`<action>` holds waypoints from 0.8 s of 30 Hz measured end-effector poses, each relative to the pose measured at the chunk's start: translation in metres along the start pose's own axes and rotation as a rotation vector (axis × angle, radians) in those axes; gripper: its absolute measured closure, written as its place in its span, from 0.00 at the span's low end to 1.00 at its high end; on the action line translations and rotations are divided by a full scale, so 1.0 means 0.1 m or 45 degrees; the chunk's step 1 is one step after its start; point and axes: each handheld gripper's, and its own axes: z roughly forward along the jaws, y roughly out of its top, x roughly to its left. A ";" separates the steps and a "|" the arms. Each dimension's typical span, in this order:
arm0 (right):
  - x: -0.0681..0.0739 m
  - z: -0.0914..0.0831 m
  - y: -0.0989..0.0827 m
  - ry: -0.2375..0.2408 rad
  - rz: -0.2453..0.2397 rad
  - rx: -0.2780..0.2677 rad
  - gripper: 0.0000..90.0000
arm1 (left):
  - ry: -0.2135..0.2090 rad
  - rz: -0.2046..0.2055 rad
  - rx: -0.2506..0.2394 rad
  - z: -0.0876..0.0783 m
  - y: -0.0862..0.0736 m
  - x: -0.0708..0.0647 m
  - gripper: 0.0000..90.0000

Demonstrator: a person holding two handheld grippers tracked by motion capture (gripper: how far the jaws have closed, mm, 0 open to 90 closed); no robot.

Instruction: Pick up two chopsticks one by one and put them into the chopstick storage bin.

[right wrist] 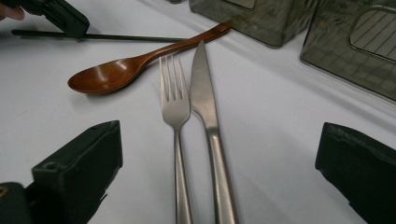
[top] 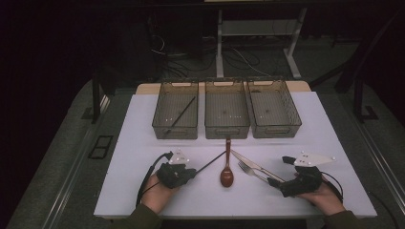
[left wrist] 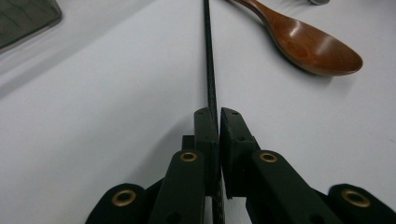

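A: Where does the black chopstick (left wrist: 209, 70) stand?

B: It lies flat on the white counter (top: 143, 143), its far end near the handle of the wooden spoon (top: 227, 172). The left gripper (left wrist: 219, 122) has its jaws closed tight on the near end; in the left gripper view the stick runs straight out from between the pads.

A: Lifted yet?

B: Not that I can see. It looks gripped but resting on the counter.

A: And the other hand?

B: The right gripper (top: 276, 182) sits with its jaws spread wide and nothing between them, the fork (right wrist: 175, 107) and knife (right wrist: 205, 107) lying side by side just ahead of it.

A: How far along would you say the sorting is?

B: Early, I'd judge. Three mesh bins stand in a row at the back. The left bin (top: 175, 117) already holds one dark chopstick (top: 184, 112) leaning across it; the middle bin (top: 227, 115) and right bin (top: 273, 114) look empty. So one stick is put away, its partner is in hand, and spoon, fork and knife are left on the counter.
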 end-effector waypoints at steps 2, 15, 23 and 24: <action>0.00 0.00 0.00 -0.001 0.001 -0.003 0.00 | -0.006 -0.005 -0.007 -0.02 0.01 0.01 0.95; 0.00 0.00 0.00 -0.001 0.000 -0.004 0.00 | -0.038 -0.019 -0.060 -0.18 0.04 0.09 0.95; 0.00 0.00 0.00 -0.001 0.002 -0.005 0.00 | -0.065 0.001 -0.098 -0.26 0.08 0.12 0.95; 0.00 0.00 0.00 -0.002 0.002 -0.005 0.00 | -0.070 0.001 -0.099 -0.27 0.09 0.13 0.95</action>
